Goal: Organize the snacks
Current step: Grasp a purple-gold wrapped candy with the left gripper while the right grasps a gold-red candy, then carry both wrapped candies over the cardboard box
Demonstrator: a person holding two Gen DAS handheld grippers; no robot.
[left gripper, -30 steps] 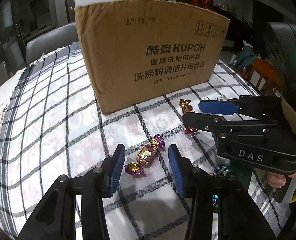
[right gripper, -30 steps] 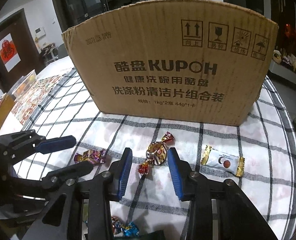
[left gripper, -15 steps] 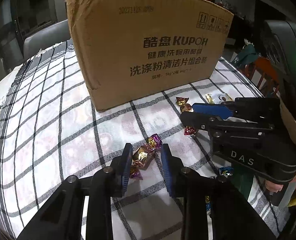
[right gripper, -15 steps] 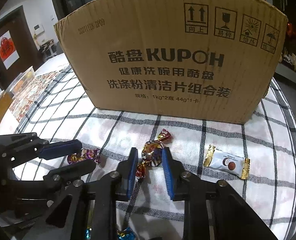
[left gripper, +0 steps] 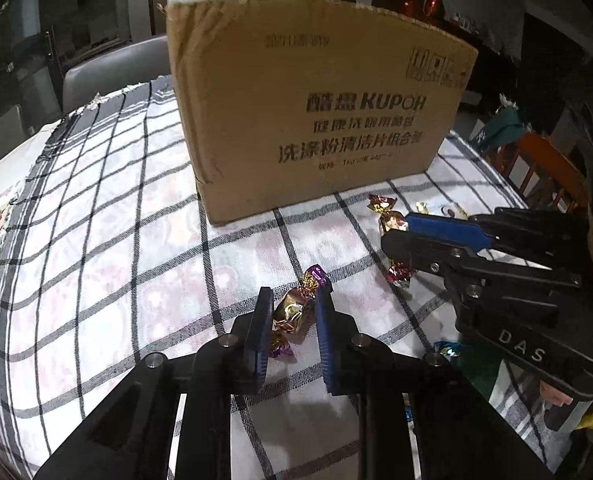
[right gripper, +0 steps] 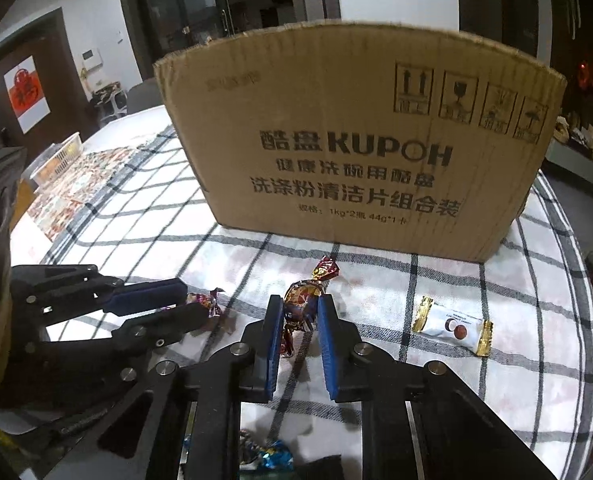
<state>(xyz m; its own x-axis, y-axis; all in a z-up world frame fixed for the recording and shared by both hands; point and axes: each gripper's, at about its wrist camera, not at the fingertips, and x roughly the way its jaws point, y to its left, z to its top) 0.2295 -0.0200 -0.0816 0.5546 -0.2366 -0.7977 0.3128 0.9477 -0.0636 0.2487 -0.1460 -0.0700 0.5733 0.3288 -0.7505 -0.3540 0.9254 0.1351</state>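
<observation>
Checked tablecloth (left gripper: 96, 240) is carrying both pinches: left gripper (left gripper: 292, 312) is clamping a gold-purple candy (left gripper: 294, 310), right gripper (right gripper: 302, 316) a red-gold candy (right gripper: 302, 300), each lying lengthwise toward one o'clock; the cardboard box (right gripper: 356, 140) is waiting at twelve.

gold-purple candy (left gripper: 294, 310) | red-gold candy (right gripper: 302, 300) | both pinched | white sachet (right gripper: 452, 326) flat

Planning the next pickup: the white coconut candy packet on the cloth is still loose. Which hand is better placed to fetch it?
Right, probably. The white packet lies just beside the right gripper, while the left gripper sits on the far side. Both are shut on twist-wrapped candies, so the right must first drop its red-gold candy.
</observation>
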